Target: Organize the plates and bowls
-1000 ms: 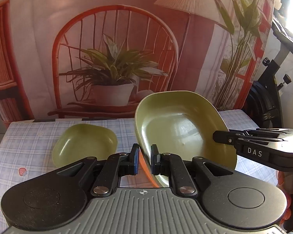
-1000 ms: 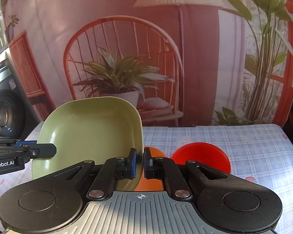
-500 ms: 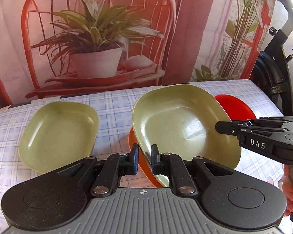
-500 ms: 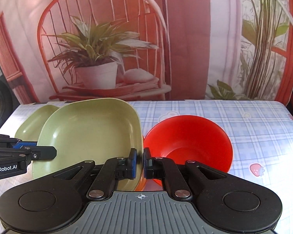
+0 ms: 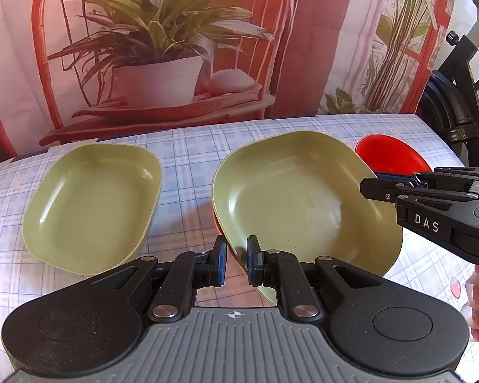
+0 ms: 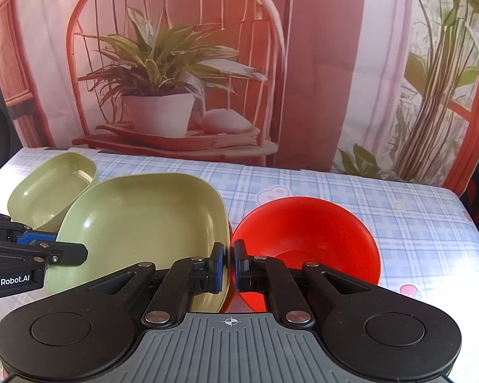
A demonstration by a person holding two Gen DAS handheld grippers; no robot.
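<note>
Both grippers hold one large green square plate (image 5: 303, 204), which also shows in the right wrist view (image 6: 143, 223). My left gripper (image 5: 236, 263) is shut on its near-left rim. My right gripper (image 6: 229, 266) is shut on its right rim and appears from the right in the left wrist view (image 5: 372, 188). The plate hangs low over the table, tilted slightly. A second, smaller green plate (image 5: 92, 204) lies on the table to its left, also visible in the right wrist view (image 6: 51, 185). A red bowl (image 6: 306, 239) sits to the right, partly visible in the left wrist view (image 5: 389, 156).
The table (image 6: 399, 217) has a light blue checked cloth with small cartoon prints. A printed backdrop of a chair and potted plant (image 5: 156, 51) hangs behind its far edge. An exercise machine (image 5: 453, 95) stands off the right end. A sliver of something orange (image 5: 214, 223) shows under the held plate.
Both grippers have lowered the large green plate toward the table and tipped it from steeply tilted to nearly flat. The cameras have pitched down, so the second green plate and red bowl show more fully.
</note>
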